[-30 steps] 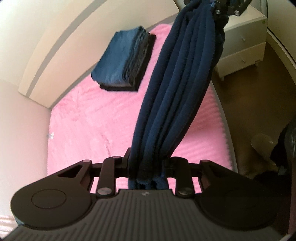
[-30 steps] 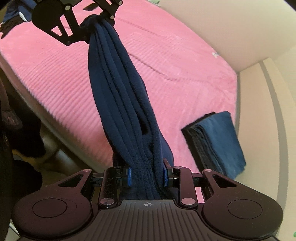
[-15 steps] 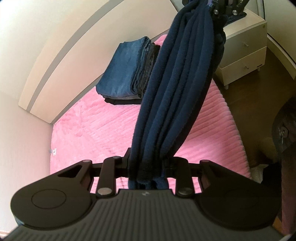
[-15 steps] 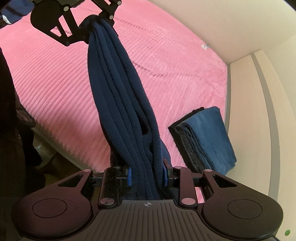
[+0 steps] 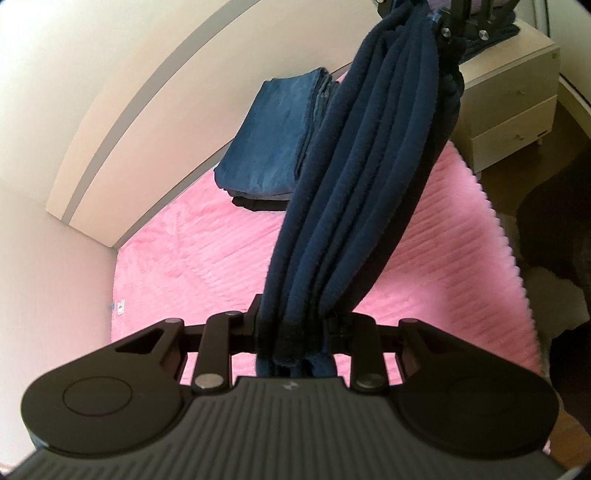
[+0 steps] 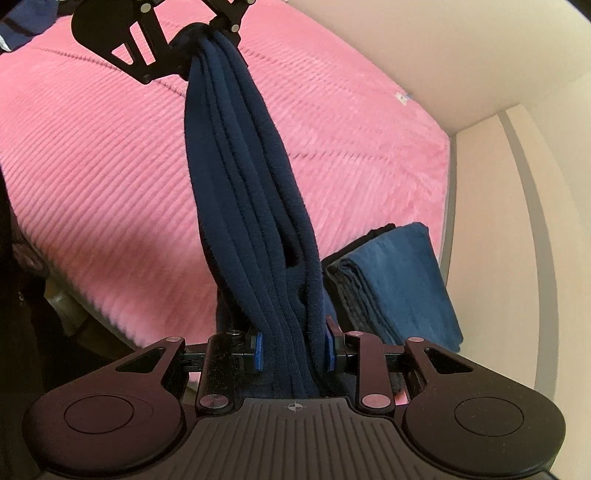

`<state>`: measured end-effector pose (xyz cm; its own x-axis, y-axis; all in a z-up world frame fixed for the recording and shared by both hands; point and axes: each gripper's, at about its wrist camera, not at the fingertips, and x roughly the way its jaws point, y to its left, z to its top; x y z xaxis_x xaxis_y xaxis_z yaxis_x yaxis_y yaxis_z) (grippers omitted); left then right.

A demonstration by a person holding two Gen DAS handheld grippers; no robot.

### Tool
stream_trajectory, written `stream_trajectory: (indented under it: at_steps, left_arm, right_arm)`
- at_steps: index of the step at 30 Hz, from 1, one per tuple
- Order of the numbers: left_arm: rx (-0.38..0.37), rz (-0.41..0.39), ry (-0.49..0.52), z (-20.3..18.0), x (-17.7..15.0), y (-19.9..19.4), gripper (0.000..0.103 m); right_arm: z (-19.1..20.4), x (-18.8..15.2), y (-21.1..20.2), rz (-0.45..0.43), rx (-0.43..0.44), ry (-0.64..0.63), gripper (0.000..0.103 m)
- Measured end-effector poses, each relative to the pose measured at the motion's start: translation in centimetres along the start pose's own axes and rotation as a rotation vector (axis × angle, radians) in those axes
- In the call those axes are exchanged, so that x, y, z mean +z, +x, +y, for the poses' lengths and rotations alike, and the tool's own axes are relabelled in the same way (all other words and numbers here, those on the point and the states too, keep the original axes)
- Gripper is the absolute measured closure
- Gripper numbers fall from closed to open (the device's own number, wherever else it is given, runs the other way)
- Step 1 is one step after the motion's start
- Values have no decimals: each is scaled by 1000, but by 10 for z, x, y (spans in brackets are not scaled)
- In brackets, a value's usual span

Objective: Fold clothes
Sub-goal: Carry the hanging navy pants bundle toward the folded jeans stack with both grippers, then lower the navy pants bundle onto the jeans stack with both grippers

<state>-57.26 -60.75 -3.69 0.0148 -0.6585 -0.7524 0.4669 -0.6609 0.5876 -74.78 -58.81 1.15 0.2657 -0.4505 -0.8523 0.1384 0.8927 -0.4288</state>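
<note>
A dark navy fleece garment (image 5: pixel 362 177) hangs bunched in folds between my two grippers, above a pink ribbed bedspread (image 5: pixel 207 266). My left gripper (image 5: pixel 295 332) is shut on one end of it. My right gripper (image 6: pixel 295 347) is shut on the other end, the garment (image 6: pixel 251 192) stretching away to the left gripper (image 6: pixel 192 40) at the top of that view. The right gripper (image 5: pixel 443 22) shows at the top of the left wrist view. A stack of folded blue and dark clothes (image 5: pixel 280 136) lies on the bed by the headboard; it also shows in the right wrist view (image 6: pixel 395 280).
A beige headboard (image 5: pixel 122 122) runs along the bed's far side. A pale bedside cabinet (image 5: pixel 513 92) with drawers stands past the bed's corner. Brown floor (image 5: pixel 528 173) lies beyond the bed edge. A dark figure (image 6: pixel 18 332) is at the bed's side.
Both grippers have carried the hanging garment over the bed towards the folded stack, which looms larger and closer in both views. Both stay shut on the garment.
</note>
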Motion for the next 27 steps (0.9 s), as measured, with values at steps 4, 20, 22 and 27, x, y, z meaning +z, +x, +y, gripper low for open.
stream_trajectory:
  at_steps: [4,20,22,27]
  left_arm:
    - [19,28,-25,21,39,36,78]
    - [251,-63,-56,119,234,256,78]
    - [173,-21,-29,88,228,302,78]
    - [55,64,72,15,206,359,78]
  right_arm:
    - [-63,-23,27,-38,9,-26,75]
    - [-295,-125,190,-98,-312,-103,74]
    - [-275,-143,234,-50,-236,-117,74]
    - [-239,-169,277,-31,-177,-148,69]
